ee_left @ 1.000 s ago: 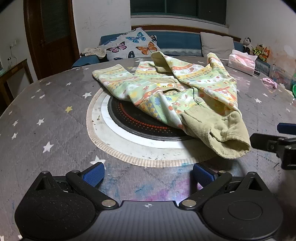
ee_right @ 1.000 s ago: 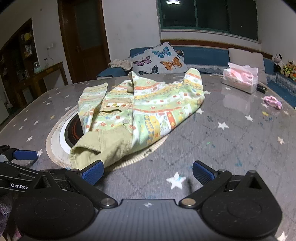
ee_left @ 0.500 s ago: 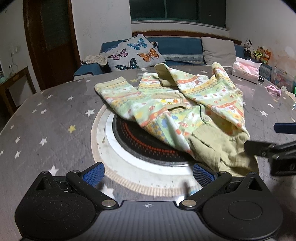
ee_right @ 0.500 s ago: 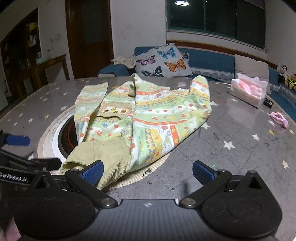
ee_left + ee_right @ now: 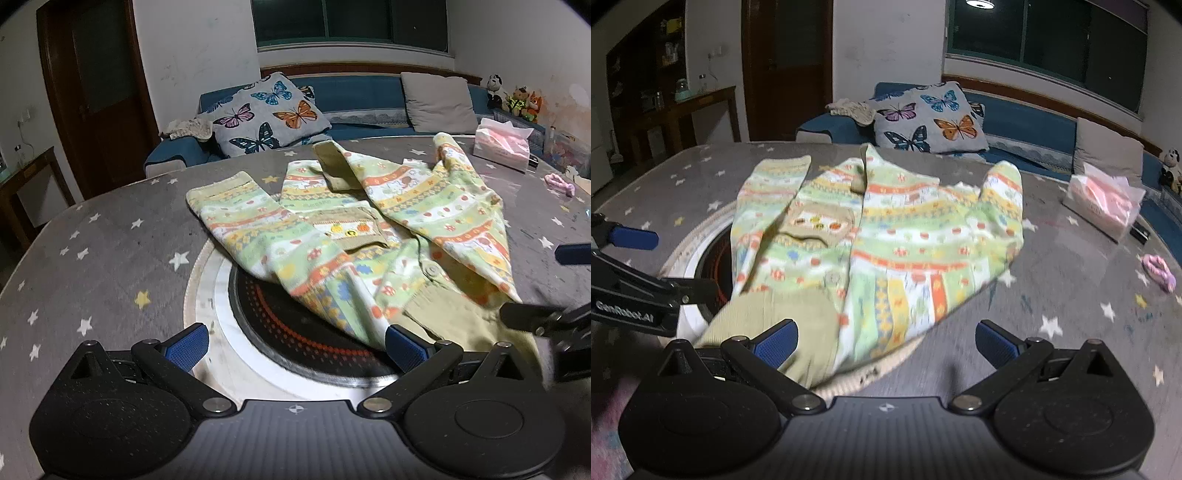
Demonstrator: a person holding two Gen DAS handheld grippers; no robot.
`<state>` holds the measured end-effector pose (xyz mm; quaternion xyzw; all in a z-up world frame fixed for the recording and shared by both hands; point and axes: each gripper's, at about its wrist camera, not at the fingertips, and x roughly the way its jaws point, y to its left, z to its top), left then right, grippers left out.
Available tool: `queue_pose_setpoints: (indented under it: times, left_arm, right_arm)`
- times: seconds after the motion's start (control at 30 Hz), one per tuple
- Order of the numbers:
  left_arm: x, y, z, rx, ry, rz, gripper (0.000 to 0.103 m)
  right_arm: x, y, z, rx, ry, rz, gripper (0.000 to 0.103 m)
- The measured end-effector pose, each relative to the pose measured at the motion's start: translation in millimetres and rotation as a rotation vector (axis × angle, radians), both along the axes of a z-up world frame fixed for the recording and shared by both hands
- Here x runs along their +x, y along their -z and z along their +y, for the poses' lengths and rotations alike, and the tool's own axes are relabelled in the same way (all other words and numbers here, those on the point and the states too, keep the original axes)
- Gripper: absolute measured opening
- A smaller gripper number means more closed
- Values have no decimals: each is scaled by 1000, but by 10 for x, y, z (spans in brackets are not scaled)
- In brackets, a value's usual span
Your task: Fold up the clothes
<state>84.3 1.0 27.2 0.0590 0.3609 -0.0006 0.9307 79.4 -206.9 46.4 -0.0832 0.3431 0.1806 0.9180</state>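
**Both grippers wide open at the jacket's hem**

A small child's jacket with green, yellow and orange printed stripes (image 5: 373,236) lies rumpled across the round table covered in grey star-print cloth (image 5: 96,258), partly draped over the black round hotplate ringed in white (image 5: 295,332) at the table's middle. Its olive corduroy hem band (image 5: 775,314) points toward both tools.

The left gripper (image 5: 295,345) hangs low over the hotplate, blue pads spread wide, the right-hand pad just at the jacket's edge, nothing clamped. The right gripper (image 5: 884,343) is likewise spread apart, its left-hand pad over the corduroy band, gripping nothing.

Off to the far side sit a pink tissue pack (image 5: 1104,206) and a small pink hair tie (image 5: 1158,271). A butterfly-print cushion (image 5: 271,112) rests on the blue sofa behind.
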Motion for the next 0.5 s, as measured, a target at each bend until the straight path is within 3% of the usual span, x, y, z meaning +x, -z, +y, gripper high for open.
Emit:
queue_pose_setpoints:
  times: [0.27, 0.5]
  left_arm:
    - [293, -118, 130, -10, -32, -19, 103]
    - [588, -207, 282, -10, -70, -37, 102]
  right_arm:
    - [349, -268, 13, 15, -24, -36, 102]
    - [923, -297, 132, 20, -29, -15, 87]
